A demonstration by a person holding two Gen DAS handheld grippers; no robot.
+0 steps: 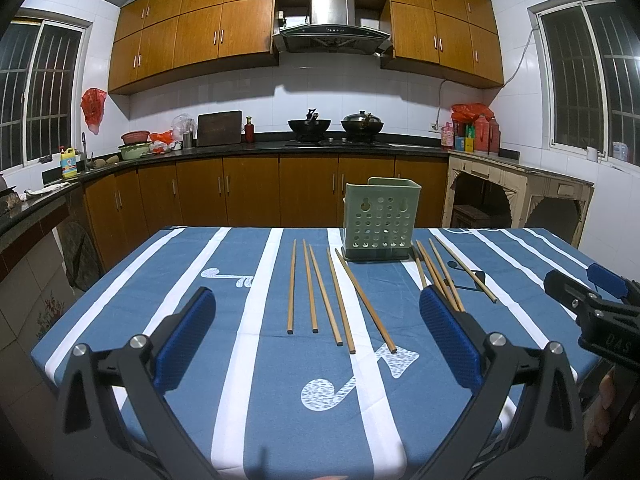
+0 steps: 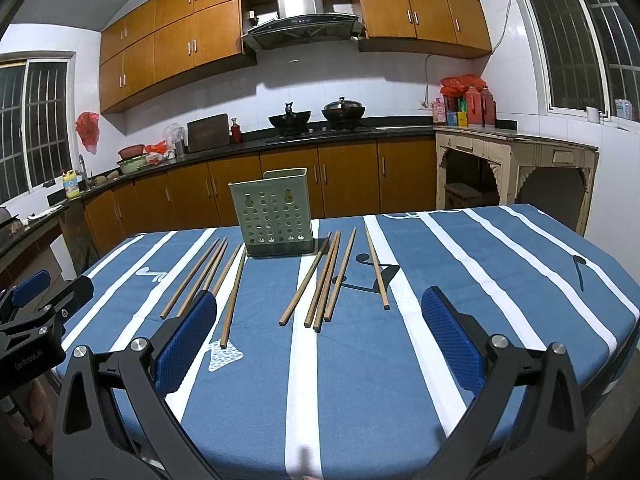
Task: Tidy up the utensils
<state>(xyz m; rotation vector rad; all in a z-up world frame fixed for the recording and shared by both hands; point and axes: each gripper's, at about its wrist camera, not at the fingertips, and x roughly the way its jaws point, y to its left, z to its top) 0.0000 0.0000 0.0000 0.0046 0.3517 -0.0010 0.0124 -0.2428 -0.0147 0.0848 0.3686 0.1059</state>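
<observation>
Kitchen with wooden cabinets; a table under a blue cloth with white stripes (image 1: pixel 256 360) fills the foreground. A green perforated utensil holder (image 1: pixel 378 220) stands upright at the table's far edge, toward twelve o'clock; its contents cannot be made out. In the left wrist view, five wooden chopsticks (image 1: pixel 320 292) lie loose on the cloth at the holder's seven o'clock, and a second group of chopsticks (image 1: pixel 448 276) lies at its five o'clock. The left gripper (image 1: pixel 318 340) and the right gripper (image 2: pixel 320 340) hover over the near edge, jaws spread wide, gripping nothing.
</observation>
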